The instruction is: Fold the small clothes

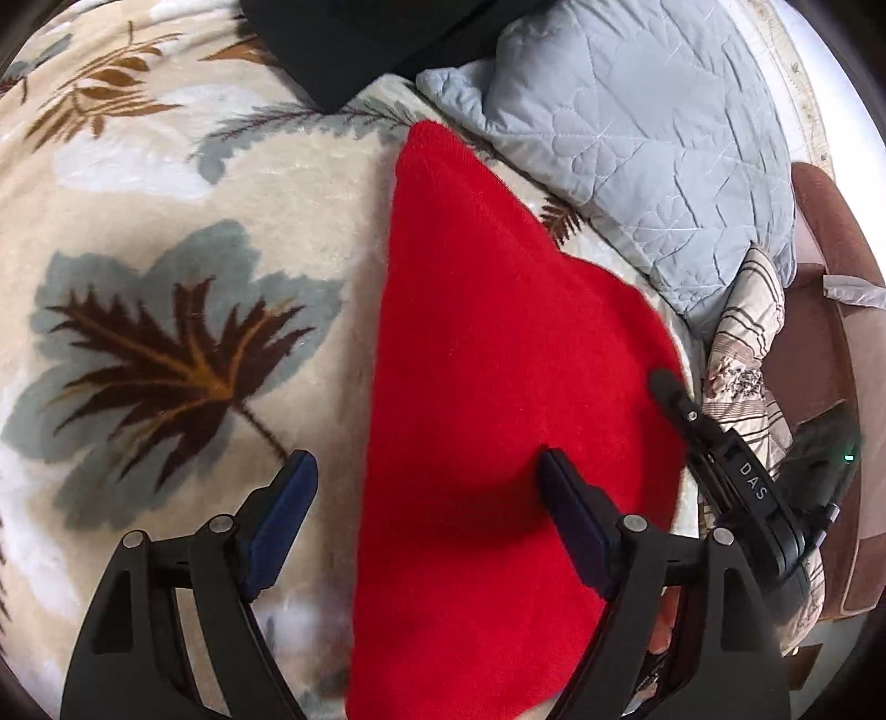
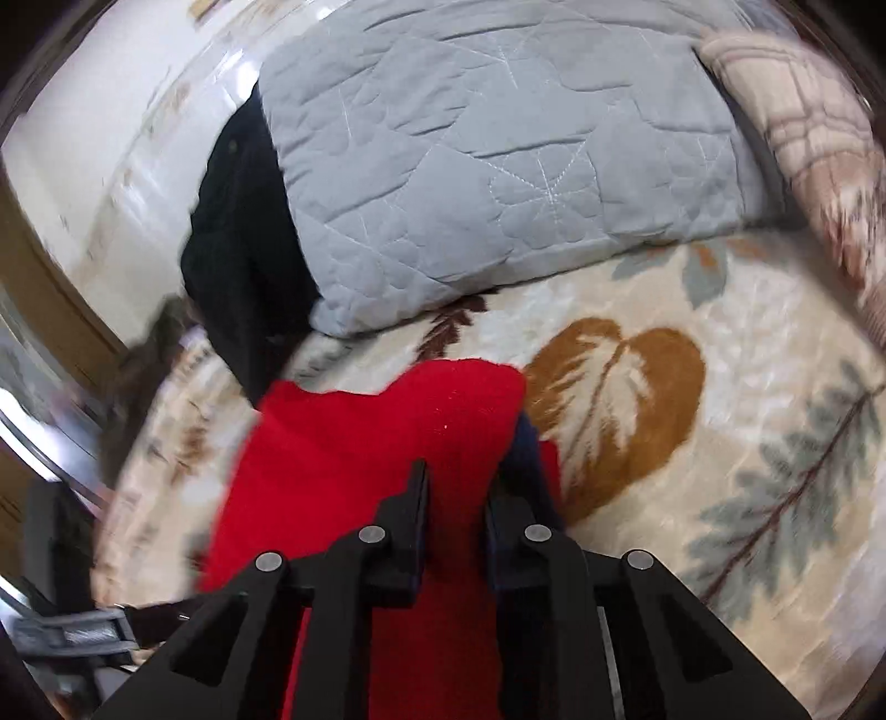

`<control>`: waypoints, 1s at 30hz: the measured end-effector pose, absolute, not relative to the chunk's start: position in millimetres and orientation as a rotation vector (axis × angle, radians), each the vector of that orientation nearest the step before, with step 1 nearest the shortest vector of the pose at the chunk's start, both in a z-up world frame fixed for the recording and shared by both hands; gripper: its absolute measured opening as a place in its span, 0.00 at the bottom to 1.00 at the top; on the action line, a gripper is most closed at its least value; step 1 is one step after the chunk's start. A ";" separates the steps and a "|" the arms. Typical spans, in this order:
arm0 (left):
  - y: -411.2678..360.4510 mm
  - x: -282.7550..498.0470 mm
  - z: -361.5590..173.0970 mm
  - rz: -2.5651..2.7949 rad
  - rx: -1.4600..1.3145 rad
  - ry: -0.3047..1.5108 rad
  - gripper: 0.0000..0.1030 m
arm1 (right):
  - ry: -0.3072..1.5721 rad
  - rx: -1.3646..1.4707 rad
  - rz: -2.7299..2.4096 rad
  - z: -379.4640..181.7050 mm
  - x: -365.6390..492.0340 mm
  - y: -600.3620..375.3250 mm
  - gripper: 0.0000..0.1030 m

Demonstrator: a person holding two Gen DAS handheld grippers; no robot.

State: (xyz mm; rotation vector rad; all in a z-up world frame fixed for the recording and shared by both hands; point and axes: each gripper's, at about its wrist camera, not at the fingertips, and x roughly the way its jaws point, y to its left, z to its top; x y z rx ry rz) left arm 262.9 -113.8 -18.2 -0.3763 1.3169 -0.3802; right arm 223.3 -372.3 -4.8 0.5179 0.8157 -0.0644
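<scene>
A red knitted garment point(image 1: 498, 343) lies on the leaf-patterned blanket point(image 1: 166, 183). My left gripper point(image 1: 426, 476) hovers over the garment's left edge, open wide. Its right pad is above the red cloth and its left pad above the blanket, with nothing pinched. My right gripper point(image 1: 673, 396) reaches the garment's right edge in the left wrist view. In the right wrist view, my right gripper point(image 2: 459, 479) has its jaws close together with a fold of the red garment point(image 2: 360, 443) running between them and bunched over the right finger. The view is blurred.
A grey quilted pillow point(image 1: 637, 138) lies just beyond the garment, with a black cloth point(image 1: 354, 44) at its side. A striped, flowered pillow point(image 1: 747, 343) sits by the bed's edge, next to brown furniture point(image 1: 830, 277).
</scene>
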 end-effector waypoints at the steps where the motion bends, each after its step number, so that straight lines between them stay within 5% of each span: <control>1: -113.6 263.6 -23.0 -0.380 -0.392 1.323 0.84 | 0.851 0.519 -0.077 -13.0 226.6 -373.2 0.16; 11: -100.5 236.5 1.2 -0.401 -0.385 1.294 0.86 | 0.751 0.525 0.012 17.9 171.9 -370.2 0.30; 15: -111.2 217.9 -24.5 -0.390 -0.326 1.341 0.87 | 0.911 0.400 -0.025 -15.5 169.3 -354.3 0.31; 19: -115.3 207.5 -19.5 -0.394 -0.269 1.314 0.87 | 0.858 0.536 -0.029 -0.4 148.9 -370.8 0.38; 27: -114.7 202.9 -20.6 -0.410 -0.270 1.317 0.87 | 0.877 0.504 -0.032 2.2 137.4 -375.4 0.36; 30: -100.3 209.6 -11.3 -0.414 -0.317 1.288 0.87 | 0.810 0.593 -0.091 9.7 133.5 -401.5 0.44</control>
